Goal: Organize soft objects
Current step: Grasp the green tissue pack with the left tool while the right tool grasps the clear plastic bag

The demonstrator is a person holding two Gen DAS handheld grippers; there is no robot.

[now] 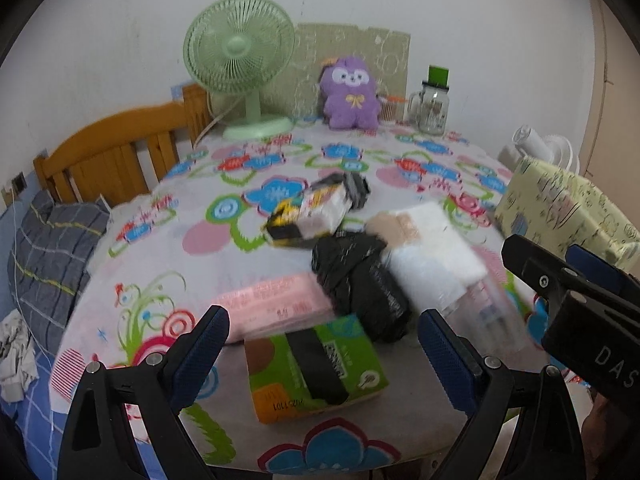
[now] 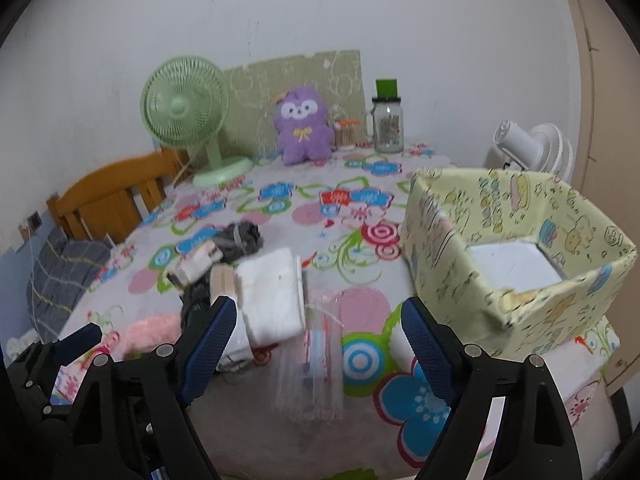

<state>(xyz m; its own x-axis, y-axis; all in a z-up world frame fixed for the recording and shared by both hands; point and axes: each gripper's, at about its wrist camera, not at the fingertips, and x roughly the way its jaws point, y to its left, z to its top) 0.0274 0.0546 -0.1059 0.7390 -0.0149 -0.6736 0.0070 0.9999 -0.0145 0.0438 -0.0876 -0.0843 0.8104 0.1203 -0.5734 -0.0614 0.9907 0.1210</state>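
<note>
Soft packs lie heaped on the flowered tablecloth (image 1: 160, 248): a green tissue pack (image 1: 316, 364), a pink pack (image 1: 276, 304), a crumpled black bag (image 1: 360, 280), a white folded cloth (image 1: 432, 248) and a yellow-black pack (image 1: 312, 212). My left gripper (image 1: 324, 322) stands open just above the green pack, touching nothing. In the right wrist view my right gripper (image 2: 318, 312) is open over a clear plastic packet (image 2: 316, 360), beside the white folded cloth (image 2: 272, 292). A yellow fabric box (image 2: 448, 248) stands at the right with a white bottom. A purple plush toy (image 2: 304, 128) sits at the back.
At the table's far edge stand a green fan (image 1: 240, 60), a glass jar (image 1: 432, 108) and a small toothpick holder (image 2: 346, 134). A white fan (image 2: 532, 144) is behind the box. A wooden headboard (image 1: 108, 152) and a grey pillow (image 1: 52, 248) lie to the left.
</note>
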